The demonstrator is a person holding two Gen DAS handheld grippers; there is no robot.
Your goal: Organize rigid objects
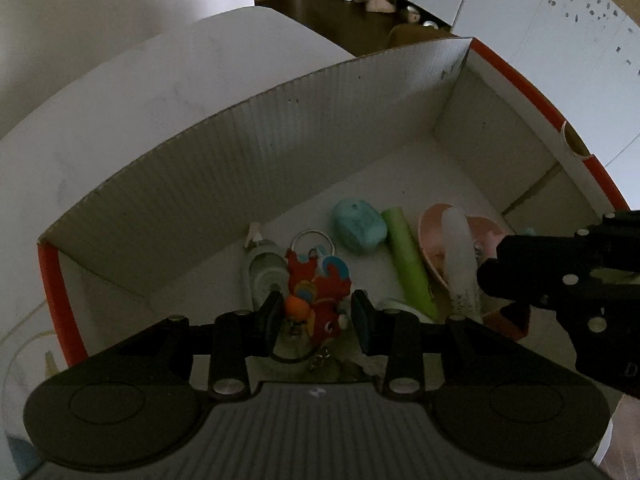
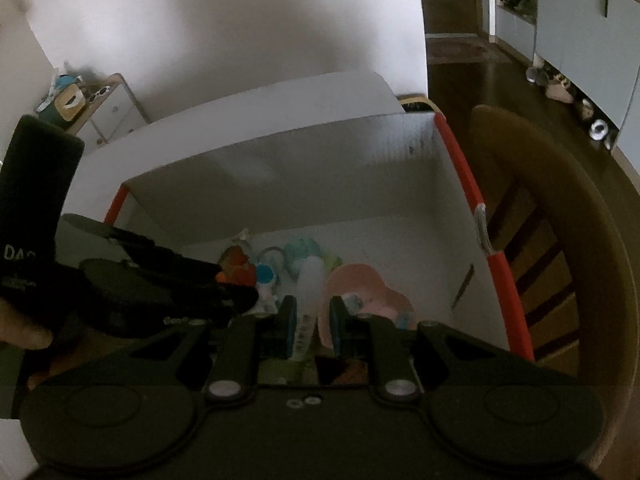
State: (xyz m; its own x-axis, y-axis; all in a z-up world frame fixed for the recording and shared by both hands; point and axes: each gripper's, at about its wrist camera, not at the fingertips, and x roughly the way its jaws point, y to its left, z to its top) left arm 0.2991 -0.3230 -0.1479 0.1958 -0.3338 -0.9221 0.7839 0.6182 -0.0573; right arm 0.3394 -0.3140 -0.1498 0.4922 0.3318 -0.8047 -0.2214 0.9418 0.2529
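A white cardboard box with orange rims holds several items. My left gripper hangs over the box, its jaws apart around a red toy keychain with a metal ring; they do not press on it. Behind lie a teal oval object, a green tube, a pink bowl and a white bottle. My right gripper is over the same box, jaws apart around the white bottle, with the pink bowl just right.
A wooden chair stands right of the box. A white table lies behind the box. A small shelf with clutter is at the far left. Shoes lie on the dark floor by white cabinets.
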